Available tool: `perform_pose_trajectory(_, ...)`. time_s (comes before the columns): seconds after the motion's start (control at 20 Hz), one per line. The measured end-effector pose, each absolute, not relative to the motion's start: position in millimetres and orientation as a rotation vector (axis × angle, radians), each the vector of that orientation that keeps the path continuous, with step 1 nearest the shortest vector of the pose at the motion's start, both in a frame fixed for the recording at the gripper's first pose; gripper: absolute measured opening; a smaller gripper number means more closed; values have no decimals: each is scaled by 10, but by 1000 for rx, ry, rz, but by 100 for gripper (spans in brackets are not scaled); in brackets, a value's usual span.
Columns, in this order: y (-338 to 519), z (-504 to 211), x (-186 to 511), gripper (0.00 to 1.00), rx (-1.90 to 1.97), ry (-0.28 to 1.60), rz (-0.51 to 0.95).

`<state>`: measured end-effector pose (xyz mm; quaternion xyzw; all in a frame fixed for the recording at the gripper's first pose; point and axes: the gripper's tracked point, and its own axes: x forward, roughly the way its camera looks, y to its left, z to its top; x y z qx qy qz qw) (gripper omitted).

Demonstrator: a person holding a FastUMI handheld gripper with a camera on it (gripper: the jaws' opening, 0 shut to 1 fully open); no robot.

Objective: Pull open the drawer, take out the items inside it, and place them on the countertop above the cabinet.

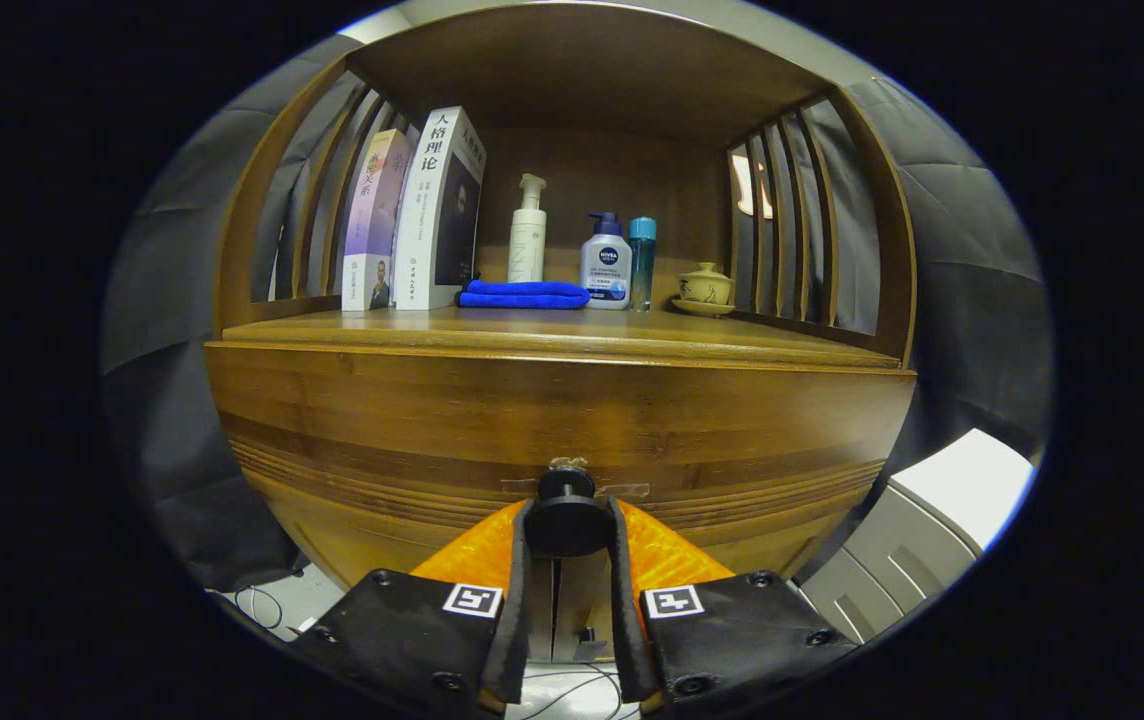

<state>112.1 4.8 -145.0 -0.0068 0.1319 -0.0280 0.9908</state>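
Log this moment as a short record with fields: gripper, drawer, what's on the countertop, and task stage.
gripper: gripper fingers closed on either side of the drawer knob, both pressing on it
drawer: drawer front flush with the cabinet, not yet pulled open
countertop: two upright books beside the slats, folded blue cloth, white pump bottle, blue-capped pump bottle, slim teal bottle, lidded cup on saucer
task stage: knob gripped, pull appears next; drawer contents hidden
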Motion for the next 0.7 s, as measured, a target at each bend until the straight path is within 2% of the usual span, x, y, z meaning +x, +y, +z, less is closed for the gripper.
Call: perform_pose_trajectory(0.7, 120, -1429, 336, 38, -29, 261, -19)
